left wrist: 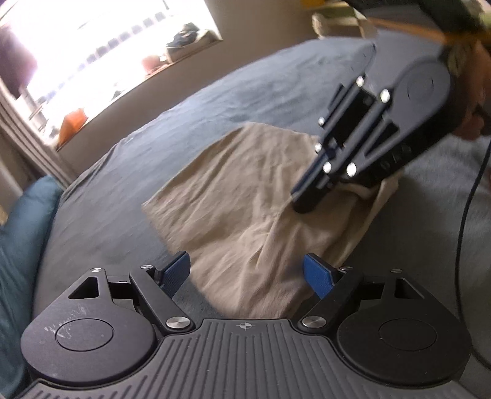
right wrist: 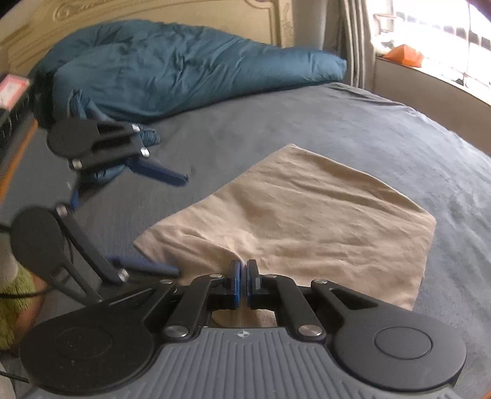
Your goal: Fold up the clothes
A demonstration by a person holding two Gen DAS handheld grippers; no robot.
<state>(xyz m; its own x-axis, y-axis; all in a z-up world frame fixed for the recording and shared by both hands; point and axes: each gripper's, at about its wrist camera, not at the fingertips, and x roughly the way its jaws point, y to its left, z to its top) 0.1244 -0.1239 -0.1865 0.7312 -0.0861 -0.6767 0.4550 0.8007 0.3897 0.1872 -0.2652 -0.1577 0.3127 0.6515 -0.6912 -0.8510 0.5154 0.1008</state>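
Note:
A beige garment (left wrist: 239,199) lies folded and rumpled on the dark grey bed sheet (left wrist: 129,172). My left gripper (left wrist: 247,273) is open above the garment's near edge, its blue pads (left wrist: 175,273) wide apart with nothing between them. My right gripper (left wrist: 303,202) comes in from the upper right, tip down on the garment's right edge. In the right wrist view the right gripper (right wrist: 244,276) is shut on a pinched fold of the beige garment (right wrist: 307,214). The open left gripper (right wrist: 180,225) hovers at the garment's left corner.
A teal duvet (right wrist: 172,70) is heaped against the carved headboard (right wrist: 153,12). A bright window with an orange object (left wrist: 72,121) on its sill runs along the far side. A hand (left wrist: 472,122) and a dark cable (left wrist: 463,233) show at the right.

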